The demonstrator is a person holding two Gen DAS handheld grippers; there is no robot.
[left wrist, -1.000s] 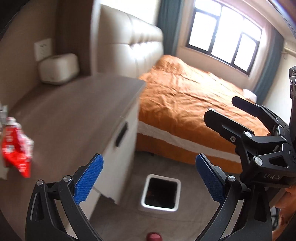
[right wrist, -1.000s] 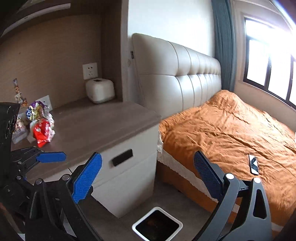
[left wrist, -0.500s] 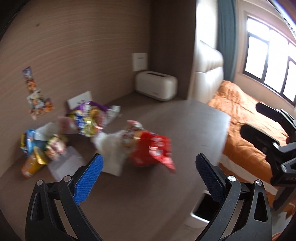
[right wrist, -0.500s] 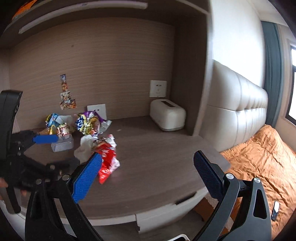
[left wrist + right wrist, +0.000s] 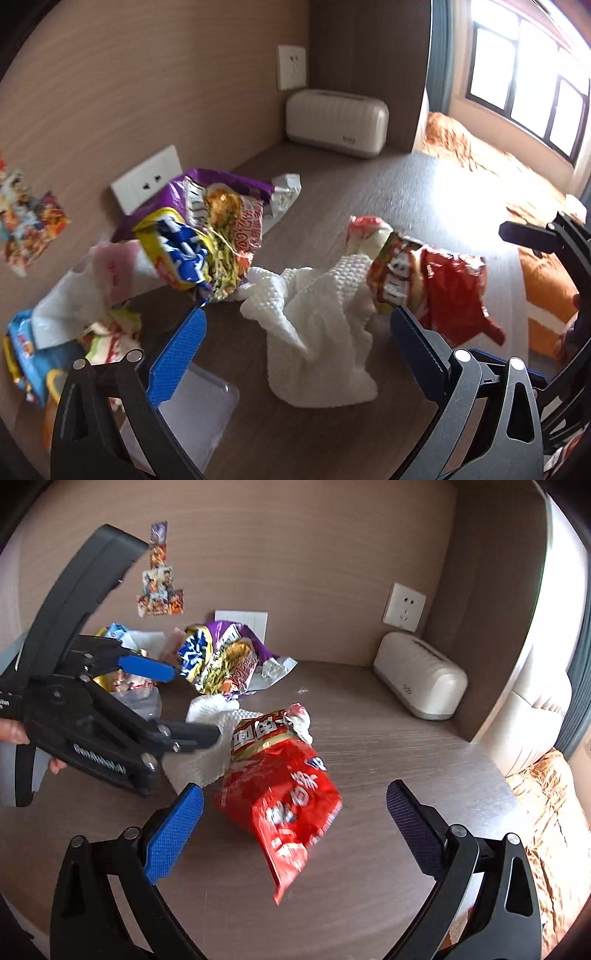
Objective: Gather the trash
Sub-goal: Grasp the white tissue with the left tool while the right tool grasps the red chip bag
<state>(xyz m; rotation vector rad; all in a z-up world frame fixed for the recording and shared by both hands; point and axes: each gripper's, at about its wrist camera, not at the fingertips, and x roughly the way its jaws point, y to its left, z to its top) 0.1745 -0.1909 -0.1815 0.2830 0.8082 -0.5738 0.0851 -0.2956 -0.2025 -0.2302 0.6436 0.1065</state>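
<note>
Judging from how things lie, you have almost the whole job ahead of you: the trash sits on the counter [image 5: 406, 760], and neither claw holds any of it. Your left claw [image 5: 295, 350] is spread wide and empty, hanging just above the crumpled white paper towel [image 5: 321, 332], which lies between its blue pads. Your right claw [image 5: 291, 823] is equally wide and empty, lined up on the red snack bag [image 5: 284, 797], which lies flat with its torn top touching the paper towel.

Behind those two, against the wood-panelled wall, sits the main heap: a purple and yellow snack wrapper [image 5: 207, 236], a white plastic bag [image 5: 85, 291] beside it, a blue packet [image 5: 26, 354] at the far left edge, and a clear plastic tray [image 5: 192, 417] partly under your left claw. A scrap of silver foil [image 5: 277, 668] lies just beside the purple wrapper. The cream tissue box [image 5: 421, 675] in the corner stands well apart from the litter and looks like it belongs there, so leave it.

No bin shows in either view now, so you cannot tell from here how much has already gone in. The red bag and the towel look like the nearest, easiest first picks.
</note>
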